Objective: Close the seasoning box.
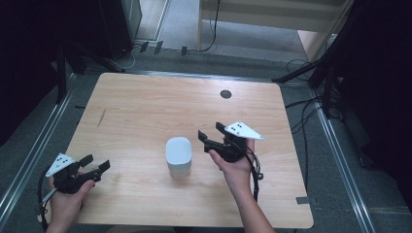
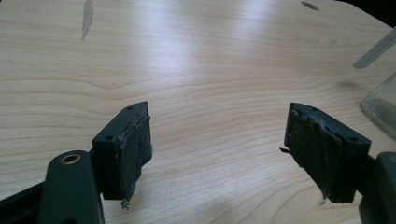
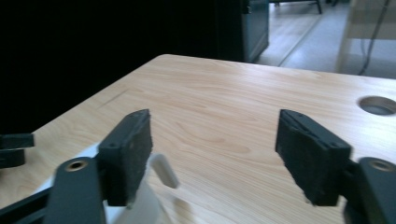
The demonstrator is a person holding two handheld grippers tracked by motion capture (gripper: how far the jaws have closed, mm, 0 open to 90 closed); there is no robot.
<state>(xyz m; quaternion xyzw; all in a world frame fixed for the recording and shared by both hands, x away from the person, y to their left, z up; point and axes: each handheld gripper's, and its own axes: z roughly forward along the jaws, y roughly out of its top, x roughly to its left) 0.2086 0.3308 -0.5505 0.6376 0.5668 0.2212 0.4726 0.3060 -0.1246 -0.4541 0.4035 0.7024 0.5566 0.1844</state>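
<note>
We hold the left tongs (image 1: 95, 164) at the bench's (image 1: 145, 102) near-left edge, well left of the white container (image 1: 178, 156) — jaws spread wide, nothing between them. The container stands upright near the bench's middle, toward our side. Just right of it, the right tongs (image 1: 210, 135) point leftward above its level, jaws likewise wide apart and holding nothing. From the right gripper view the container (image 3: 140, 196) sits below the left jaw. Beyond the container, near the far edge, lies a round cable hole (image 1: 225, 94).
</note>
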